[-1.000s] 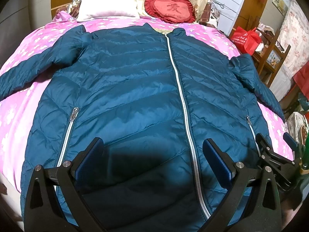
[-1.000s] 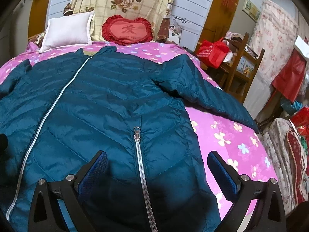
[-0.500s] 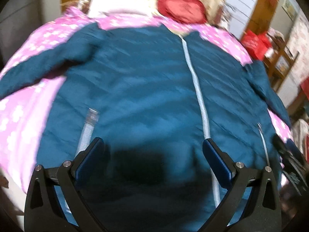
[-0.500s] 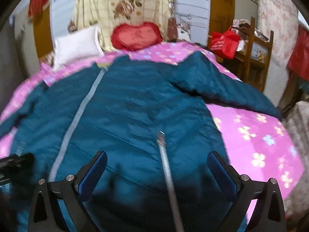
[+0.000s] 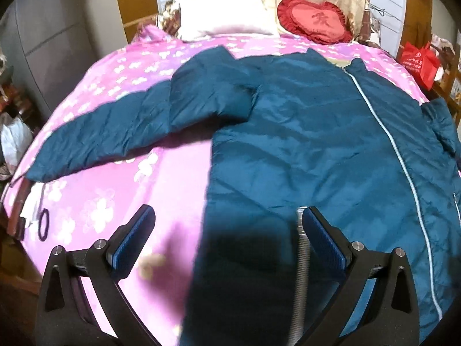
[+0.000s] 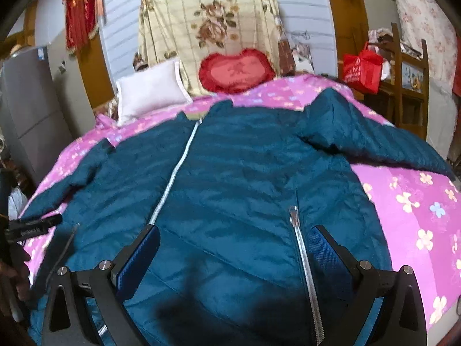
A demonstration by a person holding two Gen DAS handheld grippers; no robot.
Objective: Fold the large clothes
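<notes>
A large teal quilted jacket (image 5: 317,150) lies zipped and face up on the pink flowered bedspread (image 5: 115,201), sleeves spread out. Its left sleeve (image 5: 109,138) stretches toward the bed's left edge. My left gripper (image 5: 227,239) is open and empty above the jacket's lower left hem, by the pocket zipper (image 5: 301,259). In the right wrist view the jacket (image 6: 230,187) fills the middle, with its right sleeve (image 6: 374,144) laid out to the right. My right gripper (image 6: 236,253) is open and empty above the lower front, beside the right pocket zipper (image 6: 302,253).
A white pillow (image 5: 222,11) and a red heart cushion (image 5: 314,20) sit at the head of the bed. A red bag (image 6: 360,69) and a wooden chair (image 6: 409,80) stand at the right. A grey cabinet (image 6: 31,109) stands at the left.
My left gripper has swung left toward the jacket's left hem, so the left sleeve and bare bedspread now show. My right gripper has shifted left toward the jacket's middle.
</notes>
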